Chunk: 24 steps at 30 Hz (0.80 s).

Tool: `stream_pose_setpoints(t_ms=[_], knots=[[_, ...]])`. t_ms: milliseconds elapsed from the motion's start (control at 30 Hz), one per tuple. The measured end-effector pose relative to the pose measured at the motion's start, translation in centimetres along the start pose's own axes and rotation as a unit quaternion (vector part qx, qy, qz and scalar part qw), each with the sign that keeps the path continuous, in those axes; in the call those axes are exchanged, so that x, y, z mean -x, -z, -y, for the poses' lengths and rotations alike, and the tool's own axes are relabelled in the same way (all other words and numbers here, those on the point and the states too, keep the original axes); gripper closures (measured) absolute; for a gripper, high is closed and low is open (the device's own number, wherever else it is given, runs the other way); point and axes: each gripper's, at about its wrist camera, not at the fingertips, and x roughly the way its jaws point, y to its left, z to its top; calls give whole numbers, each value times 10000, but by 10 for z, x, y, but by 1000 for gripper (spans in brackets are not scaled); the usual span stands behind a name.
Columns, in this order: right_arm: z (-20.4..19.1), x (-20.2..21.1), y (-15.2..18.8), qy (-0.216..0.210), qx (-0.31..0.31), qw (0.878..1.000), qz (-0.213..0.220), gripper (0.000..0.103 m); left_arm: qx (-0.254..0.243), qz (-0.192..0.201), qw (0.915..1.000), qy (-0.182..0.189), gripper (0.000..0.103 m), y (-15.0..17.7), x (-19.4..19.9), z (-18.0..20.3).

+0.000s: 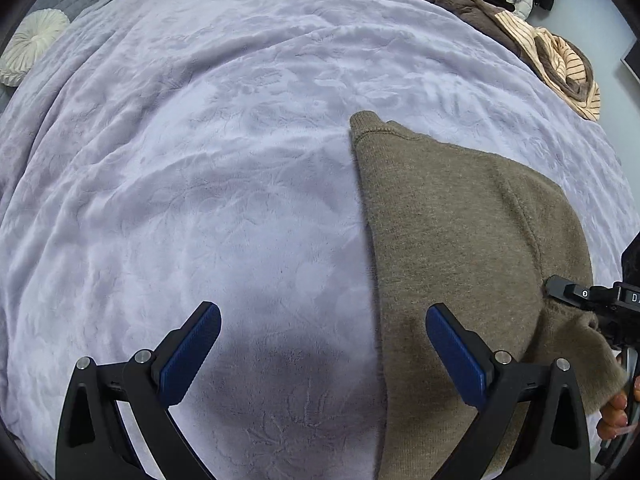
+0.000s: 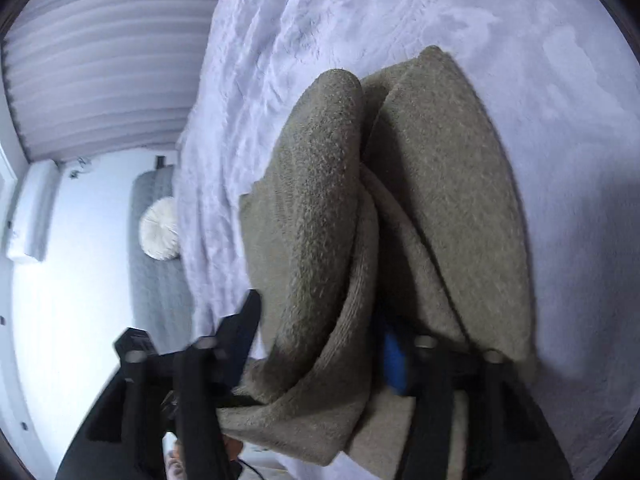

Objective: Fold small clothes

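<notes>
Sweater (image 1: 452,240): olive-brown knit, lying on the lilac blanket (image 1: 200,180) at about 3 to 5 o'clock in the left wrist view, one long straight edge running from 12 towards 6 o'clock.
Handling: likely soft, limp and fairly light; it drapes and bunches, so it will sag from any single hold. The fuzzy surface should grip well against the pads.
Where to hold: judged best at a hem, cuff or corner, where the ribbed edge is thicker, for instance the corner at the sweater's 12 o'clock end.
Left gripper (image 1: 324,356): jaws spread wide, nothing between them, hanging above the blanket with the right finger over the sweater's edge.
Right gripper (image 2: 320,344): jaws nearly closed, a thick fold of sweater bunched between them and apparently clamped.
Hidden: the right gripper's pads are mostly buried in cloth and blurred; only a strip of blue shows at 5 o'clock.
Cut off: the sweater's near end runs out of frame at 6 o'clock.
Unclear: sleeves and neckline cannot be told apart.
Clothes pile (image 1: 480,4): at 1 o'clock, well apart.
</notes>
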Motion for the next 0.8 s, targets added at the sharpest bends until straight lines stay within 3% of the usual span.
stream_pose_setpoints(t_ms=[133,300,433,500,600,700,767,800], knots=[[-39,34,7,-198,1030,9931,527,89,-395,155,9990,140,0,4,3,24],[16,44,18,265,387,9968,643,89,-716,-9,9974,92,0,11,-21,50],[39,41,29,224,135,9966,778,89,-594,-109,9979,252,0,10,-26,48],[37,45,29,110,111,9973,721,89,-609,-112,9978,237,0,9,-25,46],[45,40,15,-398,-119,9983,414,84,-517,17,9986,141,0,5,-18,37],[37,24,1,-272,-122,9995,97,70,-179,157,9996,-136,0,0,-16,20],[30,9,3,-83,147,9998,-42,76,-7,5,9999,-172,0,-2,-26,12],[18,2,5,147,330,9993,-40,89,39,-101,9998,-135,0,-2,-31,11]])
